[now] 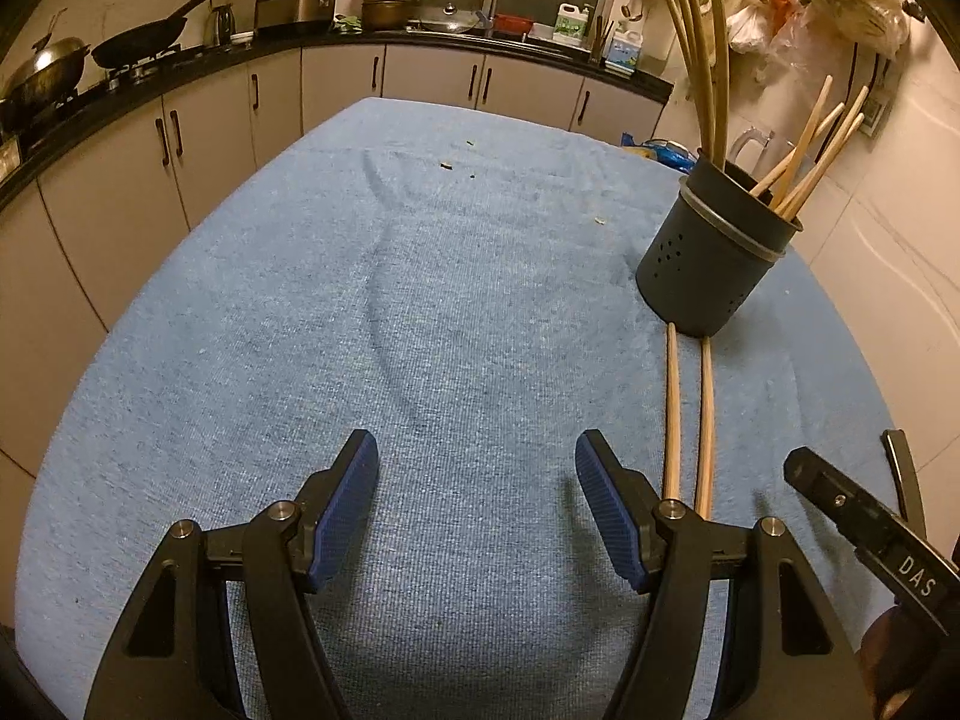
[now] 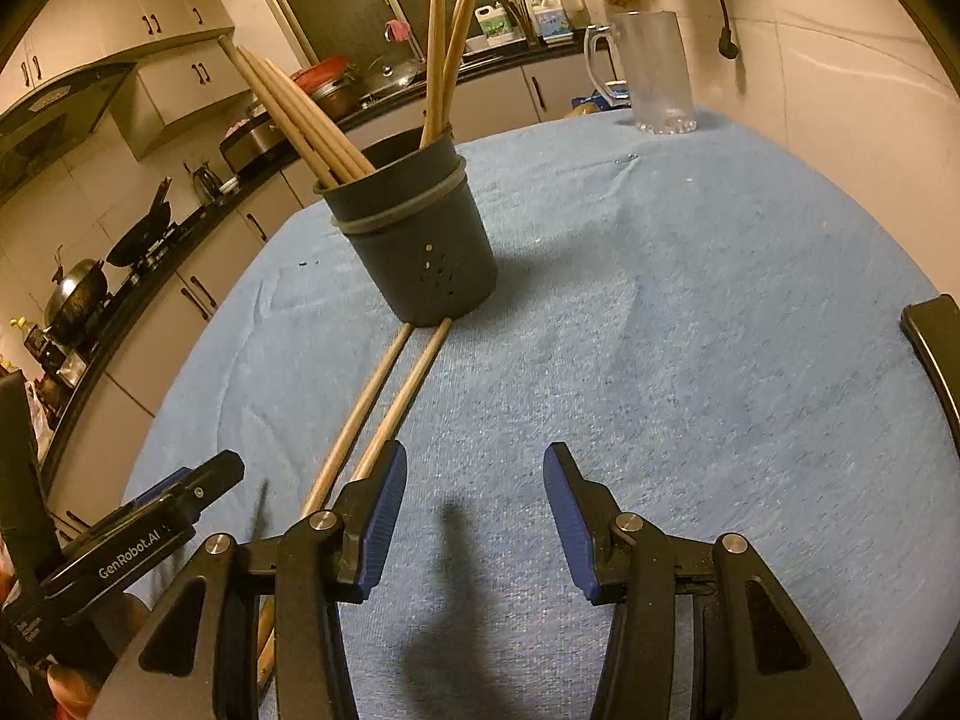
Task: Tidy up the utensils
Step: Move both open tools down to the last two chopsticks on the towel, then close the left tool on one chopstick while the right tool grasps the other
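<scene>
A dark perforated utensil holder (image 1: 708,252) (image 2: 414,240) stands on the blue cloth, with several wooden chopsticks and long wooden handles leaning out of it. Two loose chopsticks (image 1: 690,408) (image 2: 384,408) lie side by side on the cloth, their far ends against the holder's base. My left gripper (image 1: 477,480) hovers open over bare cloth, the chopsticks just right of its right finger. My right gripper (image 2: 474,489) is open too, nothing between its blue pads (image 2: 384,516), and the chopsticks pass under its left finger. Each gripper shows at the edge of the other's view.
The blue cloth (image 1: 420,300) covers a round table. A clear glass mug (image 2: 651,72) stands at the far side. A dark curved object (image 2: 936,348) lies at the right edge. Kitchen counter with pans (image 1: 138,42) and cabinets runs behind.
</scene>
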The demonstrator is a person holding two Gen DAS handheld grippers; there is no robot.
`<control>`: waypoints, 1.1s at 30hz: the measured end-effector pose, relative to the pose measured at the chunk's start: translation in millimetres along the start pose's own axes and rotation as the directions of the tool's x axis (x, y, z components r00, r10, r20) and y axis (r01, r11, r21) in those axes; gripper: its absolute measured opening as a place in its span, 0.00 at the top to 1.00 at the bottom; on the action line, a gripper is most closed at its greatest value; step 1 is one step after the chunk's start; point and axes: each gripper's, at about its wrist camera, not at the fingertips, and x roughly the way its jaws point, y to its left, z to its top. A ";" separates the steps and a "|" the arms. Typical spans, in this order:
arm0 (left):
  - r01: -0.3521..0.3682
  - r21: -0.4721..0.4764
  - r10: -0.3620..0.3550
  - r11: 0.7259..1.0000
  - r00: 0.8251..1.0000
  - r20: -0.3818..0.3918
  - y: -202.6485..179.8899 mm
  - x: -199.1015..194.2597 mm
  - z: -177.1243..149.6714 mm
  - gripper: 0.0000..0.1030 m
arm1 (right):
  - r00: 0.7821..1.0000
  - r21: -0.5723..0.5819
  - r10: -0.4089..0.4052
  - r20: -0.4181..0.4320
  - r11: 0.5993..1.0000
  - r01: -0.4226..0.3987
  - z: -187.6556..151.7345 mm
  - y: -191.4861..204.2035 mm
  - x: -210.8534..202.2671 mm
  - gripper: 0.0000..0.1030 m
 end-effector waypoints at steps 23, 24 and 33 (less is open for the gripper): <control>0.040 -0.031 -0.040 0.999 0.999 0.017 6.4 -4.3 -1.5 0.35 | 0.983 -0.197 -0.109 -0.147 0.977 0.079 15.9 65.2 54.4 0.88; 0.041 -0.031 -0.040 0.999 0.999 0.017 6.0 -4.2 -1.5 0.35 | 0.980 -0.221 -0.119 -0.157 0.972 0.083 15.7 64.6 53.3 0.89; 0.039 -0.026 -0.039 0.999 0.999 0.017 3.6 -3.9 -1.7 0.35 | 0.962 -0.376 -0.119 -0.245 0.926 0.019 7.3 21.5 19.9 0.89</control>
